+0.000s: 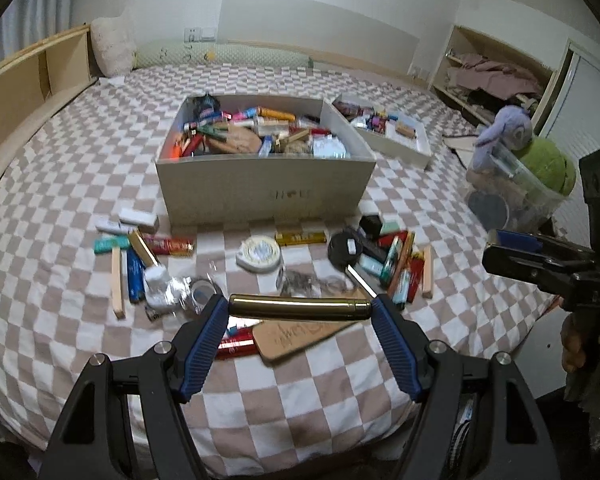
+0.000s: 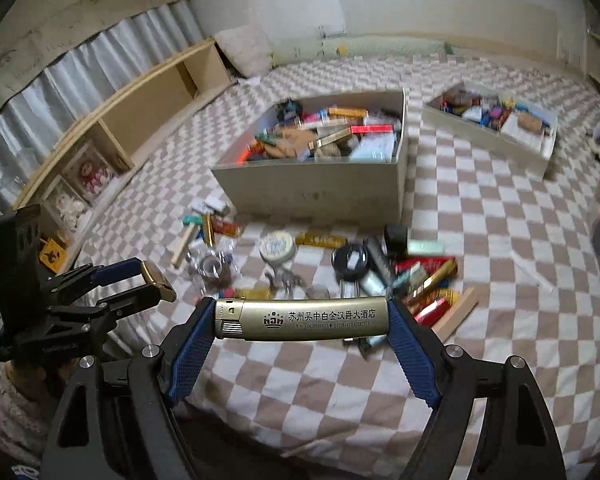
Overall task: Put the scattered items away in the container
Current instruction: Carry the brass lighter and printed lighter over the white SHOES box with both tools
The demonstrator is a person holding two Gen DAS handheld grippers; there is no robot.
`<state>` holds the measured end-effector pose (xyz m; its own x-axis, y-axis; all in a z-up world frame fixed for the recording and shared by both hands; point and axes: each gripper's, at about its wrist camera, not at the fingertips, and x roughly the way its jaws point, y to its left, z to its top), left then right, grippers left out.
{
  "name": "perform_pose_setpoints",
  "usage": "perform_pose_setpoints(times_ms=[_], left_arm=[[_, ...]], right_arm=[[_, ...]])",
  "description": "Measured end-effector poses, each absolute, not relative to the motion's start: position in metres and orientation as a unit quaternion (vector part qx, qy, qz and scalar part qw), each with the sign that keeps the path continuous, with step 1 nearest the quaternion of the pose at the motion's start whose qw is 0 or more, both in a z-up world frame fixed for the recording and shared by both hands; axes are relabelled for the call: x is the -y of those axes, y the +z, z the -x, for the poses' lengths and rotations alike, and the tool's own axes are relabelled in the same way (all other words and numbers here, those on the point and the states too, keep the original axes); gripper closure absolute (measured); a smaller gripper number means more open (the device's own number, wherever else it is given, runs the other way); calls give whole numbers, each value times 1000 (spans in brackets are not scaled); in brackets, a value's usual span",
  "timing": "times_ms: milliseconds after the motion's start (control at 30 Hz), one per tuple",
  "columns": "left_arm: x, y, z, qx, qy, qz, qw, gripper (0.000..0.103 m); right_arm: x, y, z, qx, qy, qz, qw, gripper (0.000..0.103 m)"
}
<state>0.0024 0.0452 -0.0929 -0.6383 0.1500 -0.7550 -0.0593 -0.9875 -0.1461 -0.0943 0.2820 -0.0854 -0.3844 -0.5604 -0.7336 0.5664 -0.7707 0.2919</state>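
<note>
My left gripper (image 1: 300,307) is shut endwise on a shiny gold tube (image 1: 299,306), held crosswise above the checked bedspread. In the right wrist view my right gripper (image 2: 301,320) is shut on a gold lighter (image 2: 300,319) printed with a crown and Chinese text. The left gripper (image 2: 150,286) shows there at the left with the gold tube's end (image 2: 156,280). The right gripper (image 1: 540,256) shows at the right edge of the left wrist view. A big grey box (image 1: 266,190) full of small items stands beyond. Scattered lighters, sticks and a round tin (image 1: 259,253) lie in front of it.
A smaller tray (image 1: 396,142) of items sits right of the box. Plush toys in a clear bin (image 1: 520,184) stand at the bed's right edge. A wooden shelf (image 2: 112,128) runs along the left. A brown tag (image 1: 300,338) lies under my left gripper.
</note>
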Motion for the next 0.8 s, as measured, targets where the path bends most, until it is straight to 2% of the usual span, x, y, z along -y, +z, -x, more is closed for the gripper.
perform_pose_setpoints(times_ms=[167, 400, 800], left_arm=[[-44, -60, 6, 29, 915, 398, 58, 29], [-39, -18, 17, 34, 924, 372, 74, 29], [-30, 26, 50, 16, 934, 349, 70, 29]], right_arm=[[-277, -59, 96, 4, -844, -412, 342, 19], [-266, -31, 107, 16, -856, -393, 335, 19], [-251, 5, 132, 42, -874, -352, 333, 19]])
